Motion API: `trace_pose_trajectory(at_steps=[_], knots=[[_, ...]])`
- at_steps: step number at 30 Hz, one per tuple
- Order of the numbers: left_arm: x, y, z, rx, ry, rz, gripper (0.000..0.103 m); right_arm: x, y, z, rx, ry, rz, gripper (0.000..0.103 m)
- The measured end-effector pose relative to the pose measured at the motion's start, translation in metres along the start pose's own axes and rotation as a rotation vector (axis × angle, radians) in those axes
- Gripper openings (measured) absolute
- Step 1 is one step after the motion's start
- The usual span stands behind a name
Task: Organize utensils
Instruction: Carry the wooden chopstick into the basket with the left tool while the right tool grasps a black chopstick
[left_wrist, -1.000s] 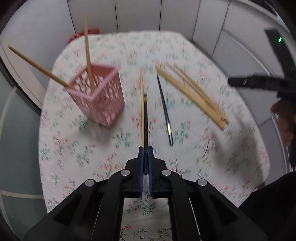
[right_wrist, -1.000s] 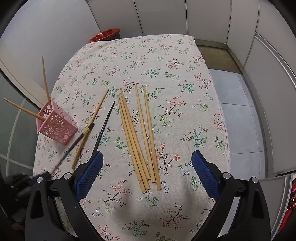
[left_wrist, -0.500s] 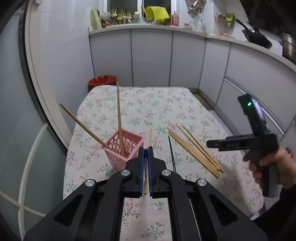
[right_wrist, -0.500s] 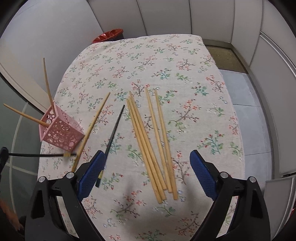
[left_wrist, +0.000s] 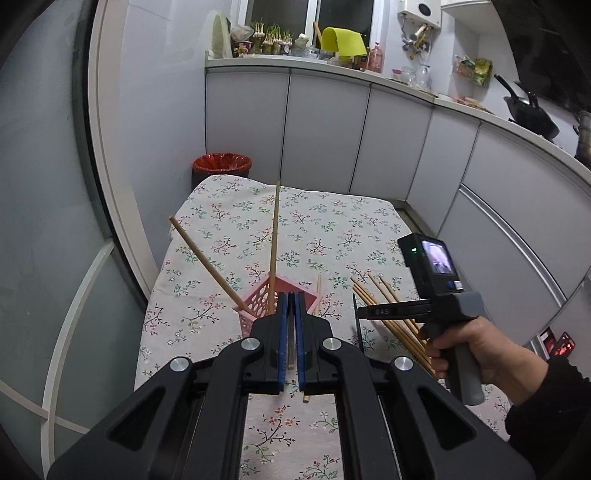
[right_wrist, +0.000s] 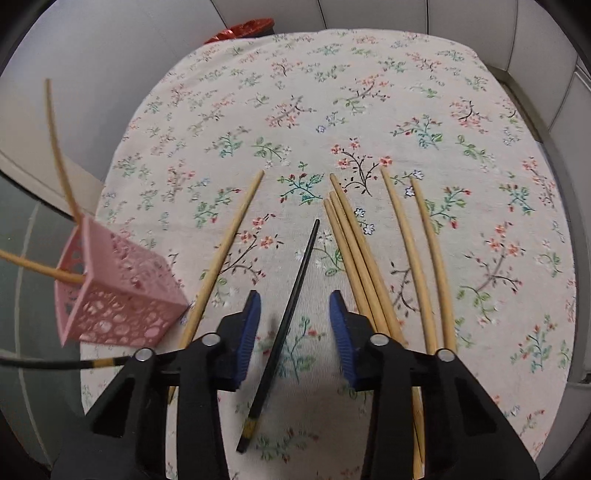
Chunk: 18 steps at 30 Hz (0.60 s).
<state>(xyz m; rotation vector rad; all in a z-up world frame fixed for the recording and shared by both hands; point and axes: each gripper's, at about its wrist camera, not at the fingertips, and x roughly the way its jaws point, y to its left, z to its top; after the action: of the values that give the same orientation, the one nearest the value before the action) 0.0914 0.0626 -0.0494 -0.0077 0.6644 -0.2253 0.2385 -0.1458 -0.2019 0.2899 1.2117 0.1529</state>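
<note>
The right gripper (right_wrist: 294, 325), jaws just closing but not yet touching, is straddling the black chopstick (right_wrist: 291, 306), whose length is running forward between the jaws.

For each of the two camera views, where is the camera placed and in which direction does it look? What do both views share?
Left wrist: sits on the left gripper, looks along its shut fingers across the floral-cloth table to the grey kitchen cabinets; a hand holding the right gripper shows.
Right wrist: sits on the right gripper, looks steeply down at a black chopstick between its closing jaws, not yet pressed.
Shared: pink perforated plastic basket, loose bamboo chopsticks.
</note>
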Motion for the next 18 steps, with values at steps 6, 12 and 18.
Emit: trace_pose_trajectory(at_steps=[6,12,18], knots=[[0.000,0.004,-0.001,-0.006,0.011,-0.008,0.004,0.022,0.010,0.008,-0.042,0.000,-0.066,0.011],[0.001,0.001,-0.001,-0.001,0.026,-0.013,0.004,0.018,0.013,0.005,-0.067,-0.021,-0.081,0.004],[-0.006,-0.004,0.000,0.007,0.011,-0.029,0.004,-0.030,0.010,-0.007,-0.084,-0.133,-0.030,0.004]])
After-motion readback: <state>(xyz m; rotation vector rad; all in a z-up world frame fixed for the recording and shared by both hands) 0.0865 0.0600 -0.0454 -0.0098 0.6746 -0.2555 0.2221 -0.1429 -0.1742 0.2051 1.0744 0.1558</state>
